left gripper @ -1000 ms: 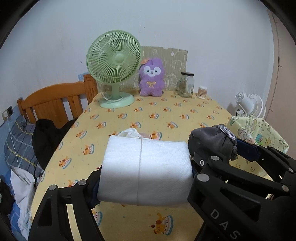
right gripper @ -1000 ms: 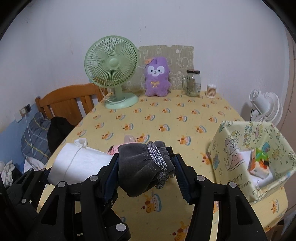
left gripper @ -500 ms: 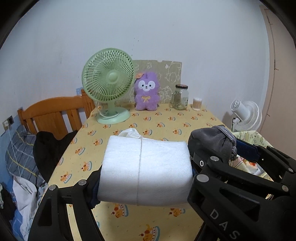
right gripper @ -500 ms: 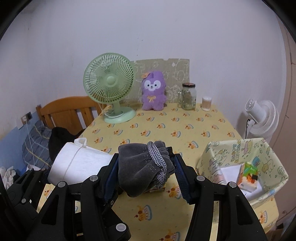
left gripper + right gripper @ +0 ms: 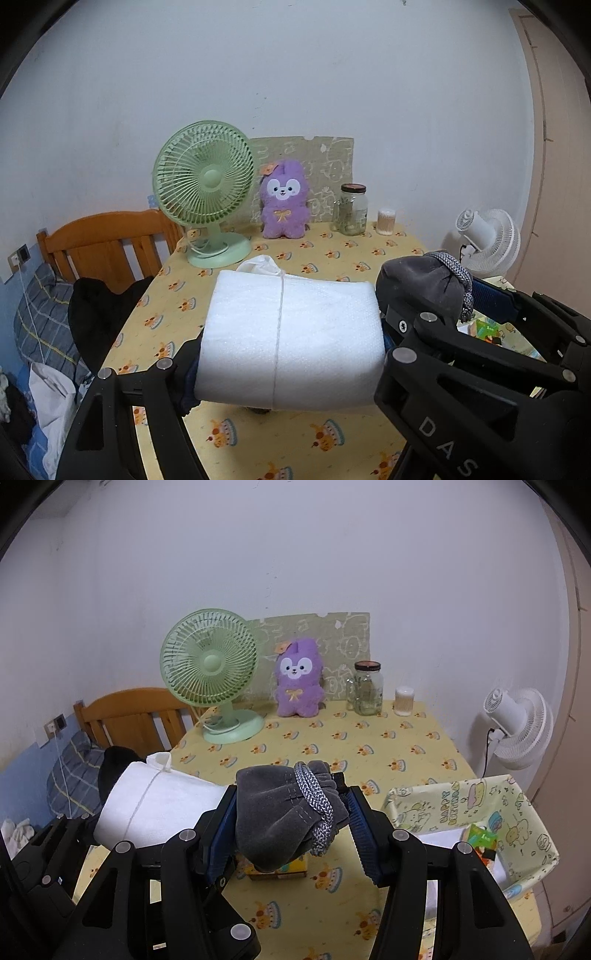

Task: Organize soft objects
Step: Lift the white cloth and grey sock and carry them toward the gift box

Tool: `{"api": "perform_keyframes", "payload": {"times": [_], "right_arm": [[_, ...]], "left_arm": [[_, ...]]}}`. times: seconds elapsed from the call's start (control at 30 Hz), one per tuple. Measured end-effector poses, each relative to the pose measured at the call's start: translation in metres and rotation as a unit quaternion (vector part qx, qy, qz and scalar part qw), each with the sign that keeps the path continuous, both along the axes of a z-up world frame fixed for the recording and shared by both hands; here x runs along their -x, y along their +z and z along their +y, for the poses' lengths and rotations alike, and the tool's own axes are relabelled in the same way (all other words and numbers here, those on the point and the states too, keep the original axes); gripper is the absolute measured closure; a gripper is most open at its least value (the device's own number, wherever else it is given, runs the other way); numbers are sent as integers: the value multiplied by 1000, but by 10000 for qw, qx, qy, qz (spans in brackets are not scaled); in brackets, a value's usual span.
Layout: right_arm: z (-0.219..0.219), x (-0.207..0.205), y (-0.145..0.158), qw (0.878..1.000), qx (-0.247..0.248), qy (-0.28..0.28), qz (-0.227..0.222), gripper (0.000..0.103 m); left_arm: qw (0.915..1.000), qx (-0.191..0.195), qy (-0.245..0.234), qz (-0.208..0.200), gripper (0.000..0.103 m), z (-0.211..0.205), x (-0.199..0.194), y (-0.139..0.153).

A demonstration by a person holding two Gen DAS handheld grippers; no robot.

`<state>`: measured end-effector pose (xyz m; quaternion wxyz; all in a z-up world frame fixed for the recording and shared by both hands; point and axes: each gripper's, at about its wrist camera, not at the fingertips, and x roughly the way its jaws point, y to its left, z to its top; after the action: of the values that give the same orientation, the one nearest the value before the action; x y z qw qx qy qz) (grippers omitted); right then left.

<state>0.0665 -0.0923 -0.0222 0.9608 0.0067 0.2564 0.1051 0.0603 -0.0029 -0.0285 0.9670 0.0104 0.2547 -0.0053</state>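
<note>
- The left claw [image 5: 291,341] is clamped across the ends of a white foam roll [image 5: 291,332]: a soft, fine-bubbled sheet wound into a fat cylinder, tied round its middle with thin white string, a loose flap poking out at 12 o'clock.
- The roll hangs clear above the worktop [image 5: 332,258], lying crosswise.
- At its 3 o'clock, just beside it, the right claw [image 5: 291,823] grips a grey velvet pouch [image 5: 280,812], plump and wrinkled, its neck cinched by a grey-and-white braided cord.
- Beneath the pouch sits a small yellow box [image 5: 280,867].
- At 4 o'clock stands an open fabric bin [image 5: 461,805] with cartoon prints.
- Far back: green fan [image 5: 205,184] at 11 o'clock, purple plush [image 5: 283,203] at 12, glass jar [image 5: 352,210] at 1.
</note>
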Motion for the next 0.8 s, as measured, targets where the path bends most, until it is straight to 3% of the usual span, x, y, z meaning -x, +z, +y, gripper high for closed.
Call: {"api": "perform_keyframes", "payload": {"times": [0.8], "right_arm": [[-81,-12,7,9981,39,-600,-126,43]], "left_arm": [[9985,24,-555,-30,22,-77,-23,3]]}}
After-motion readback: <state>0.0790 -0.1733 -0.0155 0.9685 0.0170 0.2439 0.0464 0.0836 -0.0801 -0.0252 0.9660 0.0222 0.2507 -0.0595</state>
